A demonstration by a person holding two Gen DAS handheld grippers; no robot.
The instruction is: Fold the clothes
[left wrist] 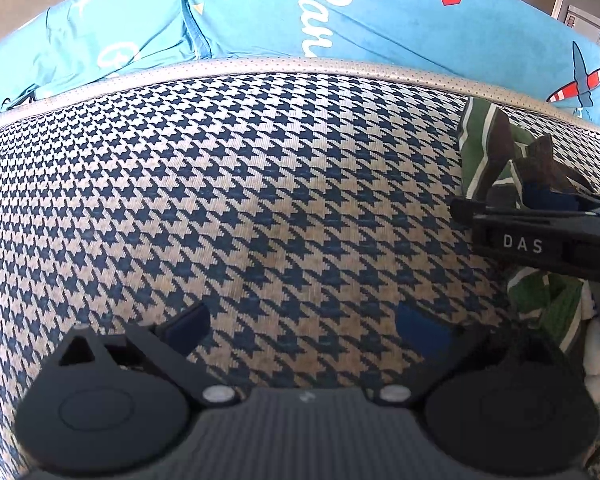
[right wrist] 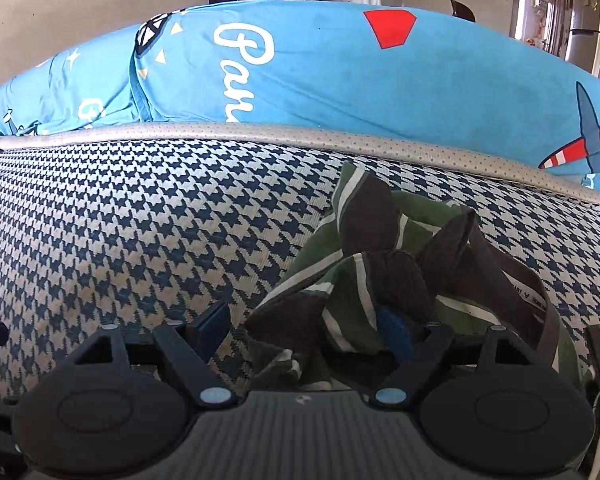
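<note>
right wrist, right tool (right wrist: pixel 304 332) agape over striped garment (right wrist: pixel 356 280), houndstooth cover (right wrist: pixel 140 240) bare leftward

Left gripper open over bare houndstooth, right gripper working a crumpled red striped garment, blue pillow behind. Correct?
Not quite: the garment is green with brown and white stripes, not red, as the right wrist view shows. Otherwise correct: left gripper open over bare houndstooth, right gripper at the garment, blue pillow behind.

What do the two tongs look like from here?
Both are matte black plastic with round pivot discs, silver pins, a ribbed grey base and blue finger pads. The right tongs carry white "DAS" lettering; the left tongs show none here.
</note>
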